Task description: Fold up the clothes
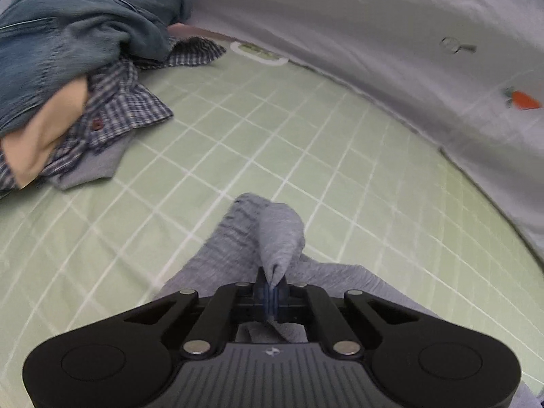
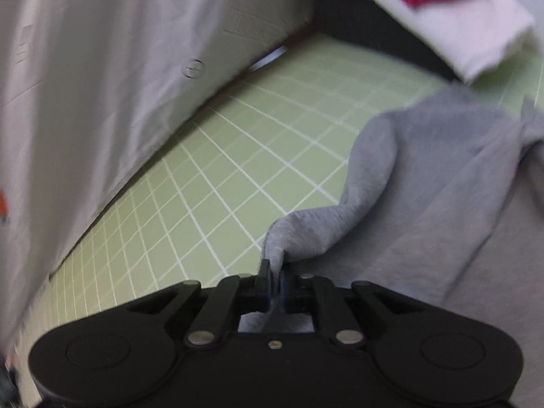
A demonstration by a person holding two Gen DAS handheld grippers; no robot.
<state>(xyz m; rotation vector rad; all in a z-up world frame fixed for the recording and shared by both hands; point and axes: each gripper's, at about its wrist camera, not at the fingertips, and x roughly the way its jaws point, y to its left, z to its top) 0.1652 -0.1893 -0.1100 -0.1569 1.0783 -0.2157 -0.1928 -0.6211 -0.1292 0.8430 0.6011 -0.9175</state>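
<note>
Grey garment [image 1: 278, 238] pinched in both tongs, mostly cut off.

Bedroom: checked bedsheet [image 1: 272, 129], clothes heap [image 1: 74, 68]

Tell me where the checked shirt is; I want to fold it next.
In the left wrist view, the checked shirt lies at the far left of the green grid sheet, under the blue denim garment.
</note>
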